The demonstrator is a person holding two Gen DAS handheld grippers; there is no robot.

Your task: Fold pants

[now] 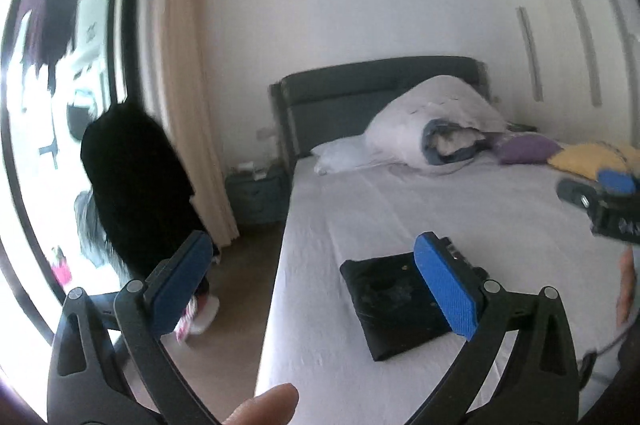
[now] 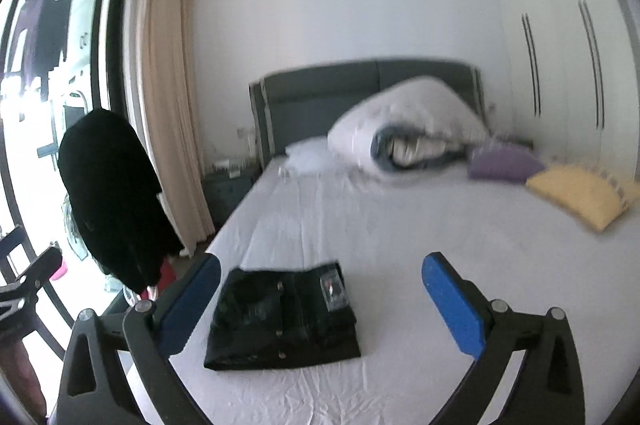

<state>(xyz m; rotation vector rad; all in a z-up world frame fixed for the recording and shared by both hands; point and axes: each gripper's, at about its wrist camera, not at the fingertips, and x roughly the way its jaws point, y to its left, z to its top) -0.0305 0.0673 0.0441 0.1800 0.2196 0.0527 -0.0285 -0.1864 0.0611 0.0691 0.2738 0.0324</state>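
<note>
The black pants (image 2: 282, 319) lie folded into a compact rectangle on the white bed sheet (image 2: 400, 245), close to the near left corner of the bed — waistband, label and rivets facing up, edges squared. Judging by that tidy packet, the folding looks finished or nearly so.

Both tools are lifted clear of the cloth. The right gripper (image 2: 320, 301) has its blue fingers (image 2: 454, 305) spread wide, holding nothing, with the pants seen between them but farther off on the bed. The left gripper (image 1: 316, 285) is likewise wide and empty; its right finger overlaps the bundle in its view, though that reads as line of sight, not contact. A thumb tip (image 1: 264, 405) shows at the bottom of the left view.

The pants sit near the bed's left edge, so a push leftward could tip them toward the floor (image 1: 240, 285). Rightward and toward the headboard (image 2: 320, 101) the sheet is broad and bare up to the rolled duvet (image 2: 404, 129), the purple pillow (image 2: 504, 161) and the yellow pillow (image 2: 580, 193) — well apart from the pants. A dark garment (image 2: 108, 201) hangs beside the curtain (image 2: 168, 105), off the bed.
</note>
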